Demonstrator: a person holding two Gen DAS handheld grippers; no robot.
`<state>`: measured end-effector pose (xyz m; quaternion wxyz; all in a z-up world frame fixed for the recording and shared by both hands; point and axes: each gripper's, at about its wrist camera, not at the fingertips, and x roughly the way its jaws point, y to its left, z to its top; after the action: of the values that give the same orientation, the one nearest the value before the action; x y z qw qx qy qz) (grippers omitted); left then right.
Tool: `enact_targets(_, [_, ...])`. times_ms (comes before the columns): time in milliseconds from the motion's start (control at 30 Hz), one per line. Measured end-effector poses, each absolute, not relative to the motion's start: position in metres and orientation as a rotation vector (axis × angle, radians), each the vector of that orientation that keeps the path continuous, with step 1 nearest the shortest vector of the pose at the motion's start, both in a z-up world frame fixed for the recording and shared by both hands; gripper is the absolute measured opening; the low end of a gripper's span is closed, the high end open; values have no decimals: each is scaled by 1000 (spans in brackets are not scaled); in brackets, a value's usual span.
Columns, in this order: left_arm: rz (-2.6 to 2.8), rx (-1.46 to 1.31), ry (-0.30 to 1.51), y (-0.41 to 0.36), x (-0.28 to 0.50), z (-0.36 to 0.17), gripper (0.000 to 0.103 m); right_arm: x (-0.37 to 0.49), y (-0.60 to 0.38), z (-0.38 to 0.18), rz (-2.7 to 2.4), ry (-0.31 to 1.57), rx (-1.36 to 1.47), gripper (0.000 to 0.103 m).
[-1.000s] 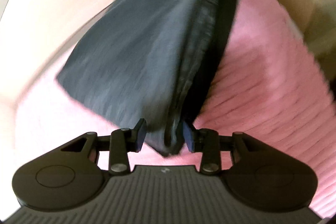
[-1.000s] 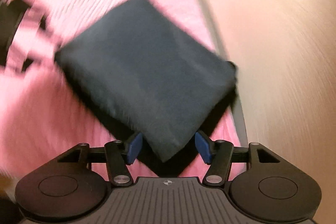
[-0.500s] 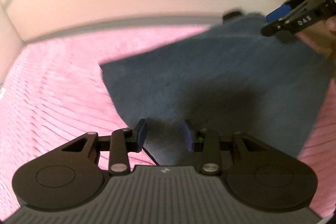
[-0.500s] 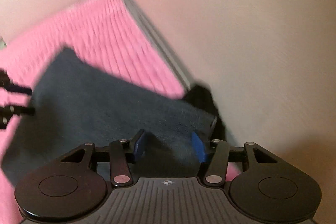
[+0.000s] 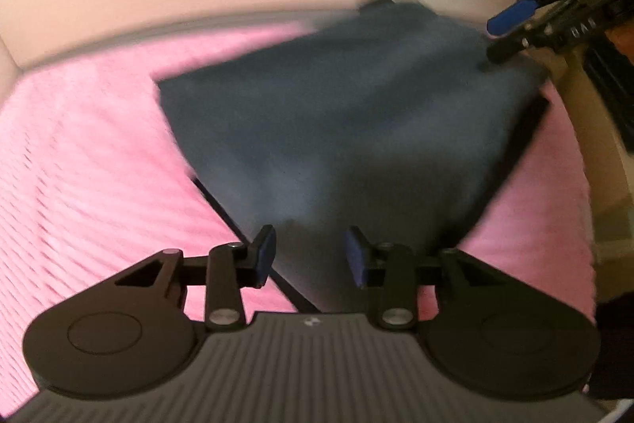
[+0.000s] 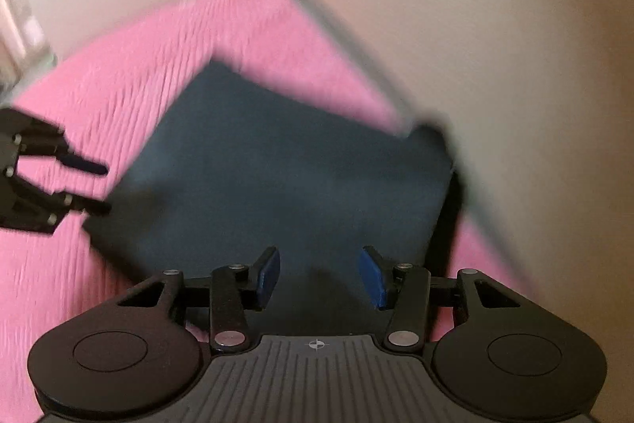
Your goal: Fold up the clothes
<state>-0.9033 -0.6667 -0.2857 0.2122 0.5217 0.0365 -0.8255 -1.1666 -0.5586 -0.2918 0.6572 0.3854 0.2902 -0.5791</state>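
A pink blanket [image 5: 87, 161] spreads under everything. On it lies the folded dark cloth [image 5: 348, 129], its near corners reaching between my jaws. My left gripper [image 5: 311, 254] and right gripper [image 6: 319, 274], at two o'clock, both stand apart, clamping nothing.

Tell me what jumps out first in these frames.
A folded dark navy cloth lies flat on the ribbed bright pink bedspread, one far corner up against the cream wall. The left tool and right tool each stand at a near edge of the cloth, jaws apart and not pressing on it.
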Motion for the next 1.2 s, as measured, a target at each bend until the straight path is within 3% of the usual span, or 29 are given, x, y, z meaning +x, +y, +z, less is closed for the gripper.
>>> enact_targets(100, [-2249,1463,124,-663,-908,-287,33,-1164,-558,-308,-1306,691,887,48])
enact_targets(333, [-2236,1389,165,-640,-915,-265,30,-1157,-542,-270,-1280,698,852,49])
enact_targets(500, [-2196,1552,150,-620,-941,-290,32,-1155,-545,-291,-1225,770,908,49])
enact_targets(533, [-2185,1563,131,-615,-941,-289,32,-1155,-545,-286,-1226,768,911,52])
enact_targets(633, [-2143,1568,135,-602,-932,-276,33,-1159,-535,-266,-1252,717,958,88])
enact_targets(667, [-2122,1559,153,-600,-927,-271,35,-1159,-528,-259,-1265,697,965,88])
enact_targets(767, [-2062,1480,279,-590,-906,-246,56,-1150,-503,-240,-1293,675,993,88])
enact_targets(833, [-2016,1388,368,-580,-890,-229,87,-1143,-484,-230,-1328,637,1049,89])
enact_targets(867, [-1998,1342,398,-574,-882,-221,91,-1140,-473,-226,-1346,606,1085,89])
enact_targets(1100, [-1963,1182,592,-520,-831,-180,100,-1093,-393,-190,-1529,439,1181,91])
enact_targets(1200, [-1945,1114,677,-496,-803,-157,101,-1070,-365,-168,-1588,385,1177,101])
